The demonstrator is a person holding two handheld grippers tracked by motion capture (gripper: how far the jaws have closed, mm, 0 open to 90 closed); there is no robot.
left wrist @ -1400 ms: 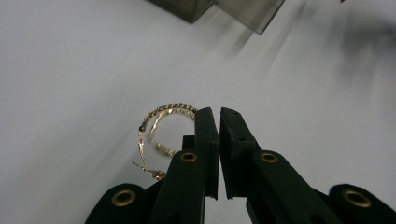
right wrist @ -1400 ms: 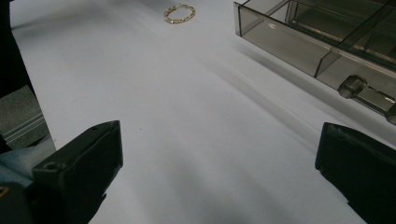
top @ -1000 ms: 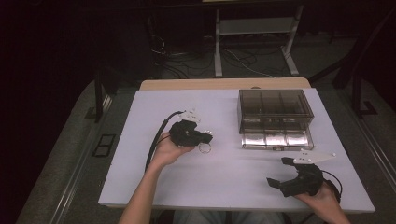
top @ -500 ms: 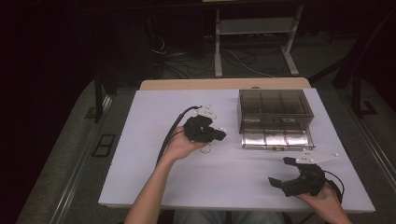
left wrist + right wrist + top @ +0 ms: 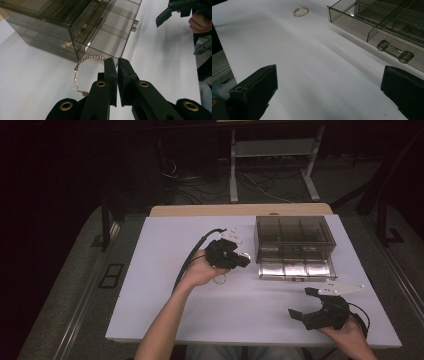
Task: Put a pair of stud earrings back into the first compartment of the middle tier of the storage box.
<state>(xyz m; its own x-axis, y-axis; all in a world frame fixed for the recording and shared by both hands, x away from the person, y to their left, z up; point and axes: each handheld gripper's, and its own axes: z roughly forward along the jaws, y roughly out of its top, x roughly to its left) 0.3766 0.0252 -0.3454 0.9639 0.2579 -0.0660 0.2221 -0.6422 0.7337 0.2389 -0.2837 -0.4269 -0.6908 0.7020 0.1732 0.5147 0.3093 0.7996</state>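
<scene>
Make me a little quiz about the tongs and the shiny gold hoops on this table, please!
1. True or false: the left tongs are pinching a twisted gold hoop earring in front of the smoky clear plastic drawer box.
2. Pick one: the right tongs are A) wide open with nothing between them, or B) shut on a hoop.
3. Fill in the gap: a second gold hoop earring lies flat on the white ___.

Key: 1 true; 2 A; 3 table.
</scene>
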